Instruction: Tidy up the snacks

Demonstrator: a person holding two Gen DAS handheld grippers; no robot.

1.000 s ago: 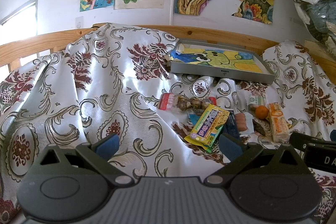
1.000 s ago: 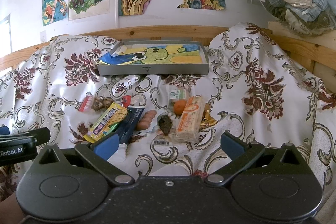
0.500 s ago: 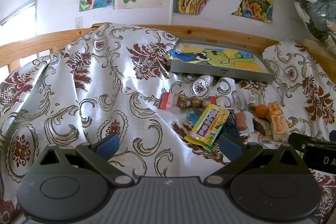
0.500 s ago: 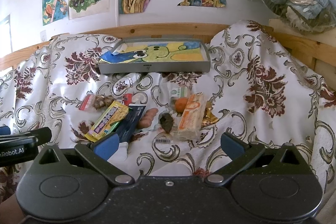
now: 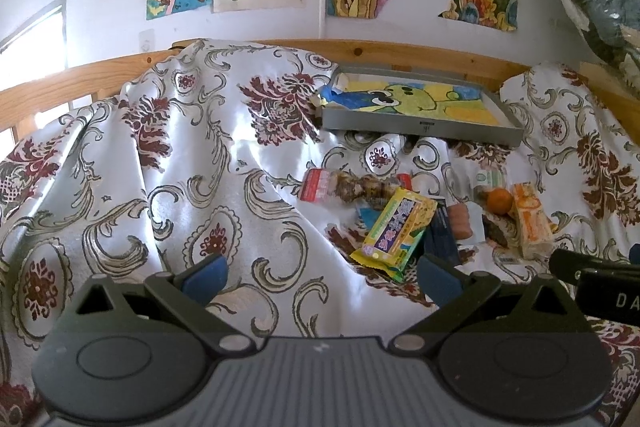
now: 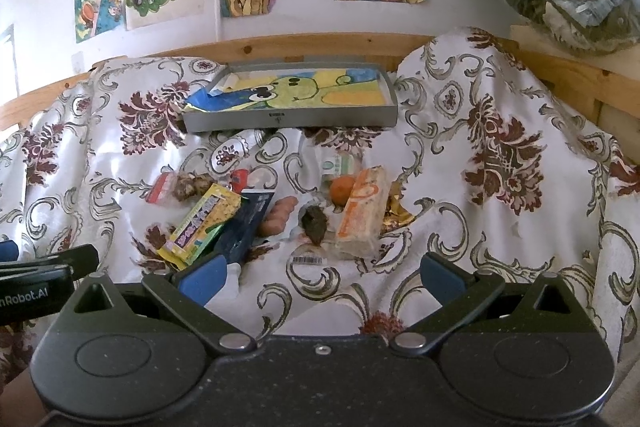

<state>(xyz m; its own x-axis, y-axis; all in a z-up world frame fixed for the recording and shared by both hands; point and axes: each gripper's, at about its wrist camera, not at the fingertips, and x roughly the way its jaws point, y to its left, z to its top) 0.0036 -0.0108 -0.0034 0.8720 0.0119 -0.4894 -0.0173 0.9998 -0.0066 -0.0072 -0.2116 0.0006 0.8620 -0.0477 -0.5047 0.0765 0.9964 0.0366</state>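
Snacks lay in a loose pile on the bed's floral cloth [image 6: 460,187], before the grey tray [image 6: 292,117]; our right gripper [image 6: 320,277], jaws wide and empty, faced the orange-wrapped bar [image 6: 362,213] end-on, nearer than our wide, empty left gripper [image 5: 320,273]

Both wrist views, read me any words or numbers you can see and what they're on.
"nRobot.AI", cut off at the edge: side of the left gripper.
"DA", cut off: side of the right gripper.
Yellow snack packet: print too blurred.
Barcode label: digits too small.
Grey tray: mark unreadable.
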